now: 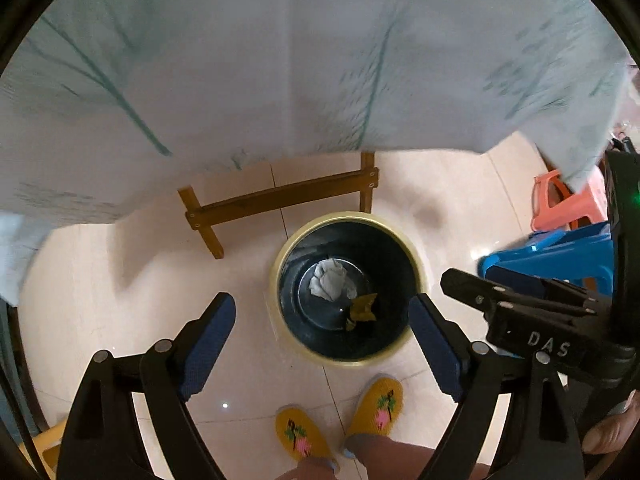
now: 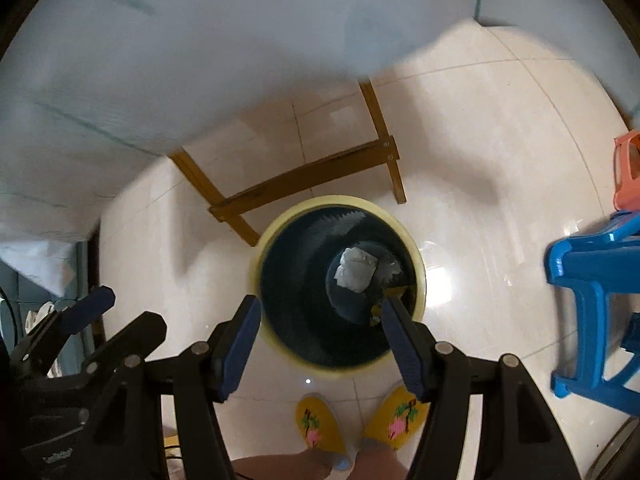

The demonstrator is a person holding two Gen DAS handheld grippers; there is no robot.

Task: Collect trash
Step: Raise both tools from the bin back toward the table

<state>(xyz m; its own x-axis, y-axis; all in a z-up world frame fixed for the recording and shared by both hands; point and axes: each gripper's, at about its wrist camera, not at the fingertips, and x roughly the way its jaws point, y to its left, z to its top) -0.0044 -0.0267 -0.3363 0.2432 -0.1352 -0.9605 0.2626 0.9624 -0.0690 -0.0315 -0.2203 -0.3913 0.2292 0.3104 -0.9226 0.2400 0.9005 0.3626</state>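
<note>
A pale blue-green cloth [image 1: 280,60] with darker stripes is draping over a wooden-legged frame [image 1: 280,196] on the glossy cream tiled floor [image 1: 100,280]. Beside it a round, dark-lined bin with a pale yellow rim [image 1: 400,350] is standing in front of the person's yellow embroidered slippers [image 1: 376,404]. A blue plastic stool [image 2: 592,280] is sitting at the right. Both the left gripper [image 1: 322,344] and right gripper [image 2: 318,340] are hanging over the bin mouth, fingers released and gripping nothing. At the bin's bottom are lying a crumpled white paper wad [image 1: 331,280] and a small brownish-yellow scrap [image 1: 362,307]. The wad is looking light, soft and crushable; any protruding fold would probably serve for a pinch.
</note>
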